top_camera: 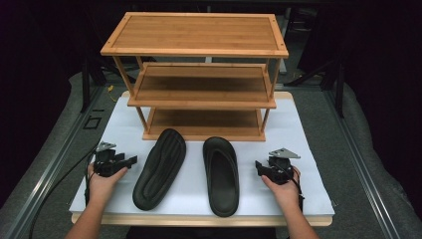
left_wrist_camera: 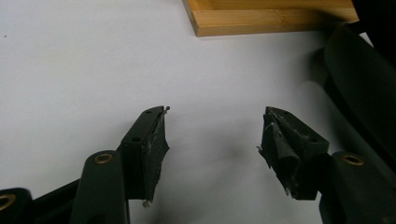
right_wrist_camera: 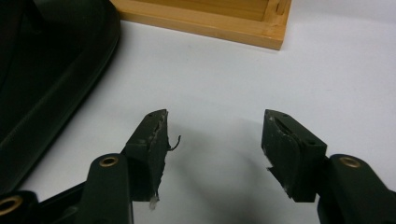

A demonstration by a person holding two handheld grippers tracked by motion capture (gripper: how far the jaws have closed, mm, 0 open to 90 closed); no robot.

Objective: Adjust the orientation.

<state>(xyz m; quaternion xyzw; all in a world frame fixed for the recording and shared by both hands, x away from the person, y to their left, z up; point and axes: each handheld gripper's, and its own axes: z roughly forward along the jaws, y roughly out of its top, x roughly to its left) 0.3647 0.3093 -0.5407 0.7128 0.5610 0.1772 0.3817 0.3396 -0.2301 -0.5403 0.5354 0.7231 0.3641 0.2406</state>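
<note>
High view, contents: one white-covered surface point(top_camera: 298, 134); one three-tier bamboo rack point(top_camera: 199, 74) at its far middle. Two black slippers lie near the rack's lowest tier, side by side and apart. Left slipper point(top_camera: 160, 169) rests sole up, angled; right slipper point(top_camera: 221, 174) rests footbed up, roughly straight. Left claw point(top_camera: 130, 161), in the person's left hand point(top_camera: 103, 183), sits just left of the left slipper, jaws wide apart, nothing between them. Right claw point(top_camera: 259, 167), in the right hand point(top_camera: 283, 188), sits just right of the right slipper, jaws likewise spread and empty. Neither touches a slipper.
</note>
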